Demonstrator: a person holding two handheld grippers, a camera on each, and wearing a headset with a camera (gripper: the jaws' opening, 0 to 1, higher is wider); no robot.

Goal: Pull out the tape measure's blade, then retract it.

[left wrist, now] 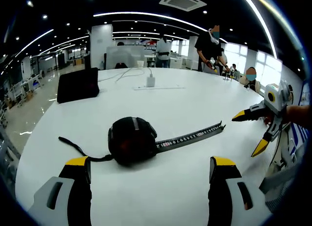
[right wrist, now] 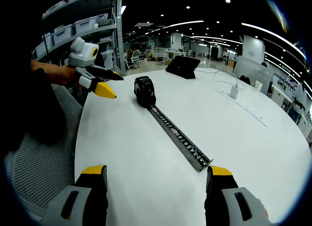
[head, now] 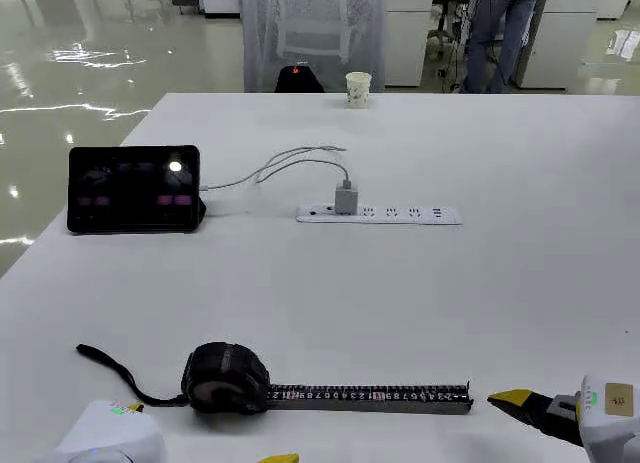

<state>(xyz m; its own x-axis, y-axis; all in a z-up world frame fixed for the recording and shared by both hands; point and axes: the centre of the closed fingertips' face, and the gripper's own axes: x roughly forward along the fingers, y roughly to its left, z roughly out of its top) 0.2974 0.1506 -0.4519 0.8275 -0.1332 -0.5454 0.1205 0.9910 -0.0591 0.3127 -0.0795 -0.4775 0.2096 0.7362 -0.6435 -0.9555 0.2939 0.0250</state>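
Note:
A black tape measure (head: 225, 378) lies on the white table (head: 420, 303) near its front edge, wrist strap (head: 110, 368) trailing left. Its blade (head: 370, 395) is out and lies flat, its end hook (head: 468, 395) pointing right. In the left gripper view my left gripper (left wrist: 148, 167) is open, the case (left wrist: 131, 140) just ahead of its yellow tips and untouched. My right gripper (right wrist: 156, 172) is open too, with the blade's end (right wrist: 202, 162) close in front of its right jaw. Each gripper appears in the other's view: right gripper (left wrist: 249, 133), left gripper (right wrist: 115, 87).
A dark tablet (head: 133, 188) stands at the left. A white power strip (head: 380, 214) with a charger and cable lies mid-table. A paper cup (head: 358, 88) sits at the far edge, with a mesh chair (head: 313, 38) behind it. A person (head: 500, 23) stands at the back.

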